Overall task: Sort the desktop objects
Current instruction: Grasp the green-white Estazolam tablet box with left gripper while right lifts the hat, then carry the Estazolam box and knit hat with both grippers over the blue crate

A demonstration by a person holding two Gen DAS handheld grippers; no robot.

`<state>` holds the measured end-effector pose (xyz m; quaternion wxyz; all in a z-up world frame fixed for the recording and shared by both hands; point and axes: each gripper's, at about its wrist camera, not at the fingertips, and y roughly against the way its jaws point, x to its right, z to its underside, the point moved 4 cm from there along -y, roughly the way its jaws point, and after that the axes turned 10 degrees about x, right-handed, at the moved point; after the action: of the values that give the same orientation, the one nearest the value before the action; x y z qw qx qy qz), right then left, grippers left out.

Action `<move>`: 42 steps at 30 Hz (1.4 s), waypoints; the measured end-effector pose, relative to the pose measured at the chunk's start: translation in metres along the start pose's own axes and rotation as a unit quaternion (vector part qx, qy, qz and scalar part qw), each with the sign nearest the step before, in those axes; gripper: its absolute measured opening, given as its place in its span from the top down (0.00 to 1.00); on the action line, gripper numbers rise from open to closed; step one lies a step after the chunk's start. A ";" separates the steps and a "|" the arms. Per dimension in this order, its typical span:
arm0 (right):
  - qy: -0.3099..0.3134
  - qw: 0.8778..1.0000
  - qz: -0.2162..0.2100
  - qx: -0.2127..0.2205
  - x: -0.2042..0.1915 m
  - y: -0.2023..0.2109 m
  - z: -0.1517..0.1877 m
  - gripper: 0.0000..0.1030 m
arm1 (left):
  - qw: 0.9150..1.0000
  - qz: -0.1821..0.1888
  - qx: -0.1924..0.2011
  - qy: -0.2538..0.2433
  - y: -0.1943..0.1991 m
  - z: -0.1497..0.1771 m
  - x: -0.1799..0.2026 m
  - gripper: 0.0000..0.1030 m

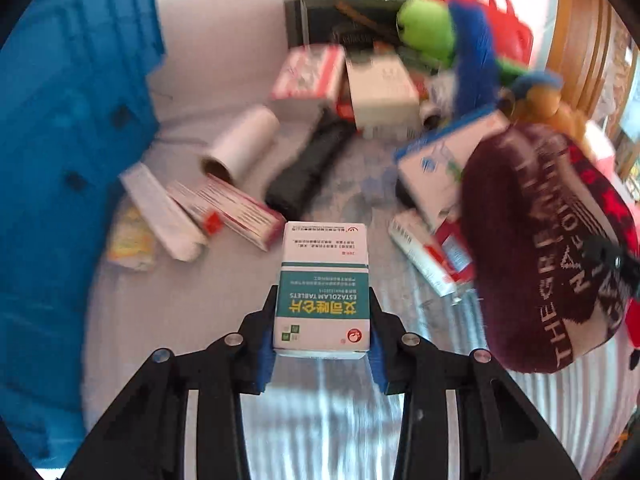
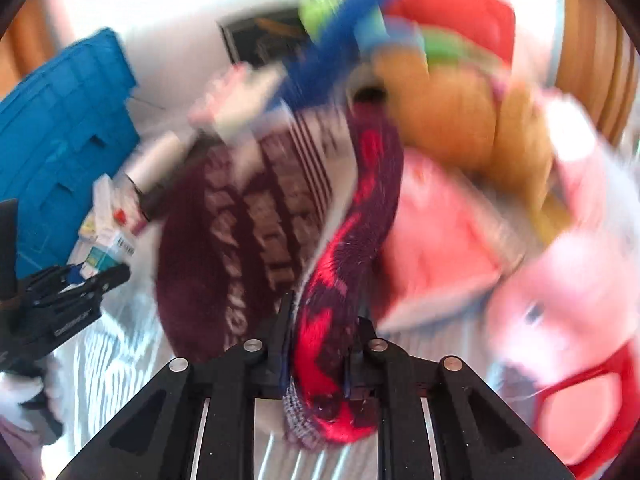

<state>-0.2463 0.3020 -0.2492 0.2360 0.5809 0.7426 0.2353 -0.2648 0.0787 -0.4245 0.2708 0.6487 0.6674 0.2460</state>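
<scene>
Blue on the pads (image 1: pixel 266 360) of the left gripper (image 1: pixel 323 294), closed partway and squeezing a small teal-and-white pill box (image 1: pixel 325 256) from both sides. Box held flat, sticking out ahead past the fingertips, up off the striped surface (image 1: pixel 320 408).

Over on the right gripper (image 2: pixel 324 312): shut tight, pinching the red-and-purple edge of a dark red knit hat (image 2: pixel 224 240). Rest of the hat hanging loose and floppy in front, letters showing on it. Very blurry in the right view, so hard to tell more.

Further out: a white roll (image 1: pixel 244 140), a black folded thing (image 1: pixel 308 168) and more small boxes lying in a messy pile. Big blue crate (image 1: pixel 60 120) on the left. Green and blue plush toy (image 1: pixel 428 28) and a red basket (image 1: pixel 492 12) at the back.

Looks like the carrying step: one thing picked up in each hand, neither put away yet. Next, probably, take each to its own bin. Cannot tell which bin goes with which. Keep the squeeze on the hat, or slip and drop. Keep the box level.

Both hands tipped forward, pointing down at a slant. Left gripper low, just left of the hat.
</scene>
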 end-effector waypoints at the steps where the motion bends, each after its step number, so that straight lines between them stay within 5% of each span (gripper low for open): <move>1: 0.022 0.999 0.006 0.030 -0.006 0.015 -0.011 0.84 | 1.000 -0.008 0.015 -0.001 0.011 -0.002 -0.002 0.64; 6: 0.118 0.982 0.033 0.146 -0.040 0.077 -0.061 0.85 | 0.995 -0.030 0.095 0.008 0.067 -0.038 -0.012 0.64; 9: 0.162 0.965 0.033 0.203 -0.071 0.106 -0.092 0.94 | 0.989 -0.045 0.143 0.013 0.109 -0.062 -0.027 0.64; 12: 0.180 0.956 0.023 0.229 -0.094 0.125 -0.121 0.98 | 0.981 -0.060 0.183 0.017 0.146 -0.071 -0.043 0.64; 18: 0.106 0.984 -0.010 0.142 -0.080 0.109 -0.109 0.90 | 0.981 -0.072 0.177 0.025 0.160 -0.049 -0.057 0.64; 22: 0.065 0.996 -0.019 0.057 -0.052 0.089 -0.041 0.23 | 0.992 -0.056 0.107 0.036 0.119 -0.002 -0.057 0.64; 26: 0.035 0.999 0.002 -0.031 -0.024 0.062 0.028 0.06 | 0.997 -0.052 0.038 0.033 0.078 0.023 -0.035 0.64; 32: -0.029 0.995 0.014 -0.098 0.014 0.031 0.084 0.00 | 0.998 -0.050 -0.033 0.020 -0.002 0.077 -0.001 0.64; 34: -0.045 0.992 0.008 -0.117 0.020 0.021 0.098 0.00 | 0.998 -0.049 -0.044 0.016 -0.018 0.063 0.004 0.64; 42: -0.031 0.994 0.033 -0.104 0.024 0.010 0.121 0.00 | 0.997 -0.044 -0.056 0.007 -0.040 0.078 0.023 0.64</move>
<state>-0.1688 0.3362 -0.3388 0.3102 0.5848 0.6866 0.3006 -0.2413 0.0982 -0.5098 0.3130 0.6006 0.6822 0.2753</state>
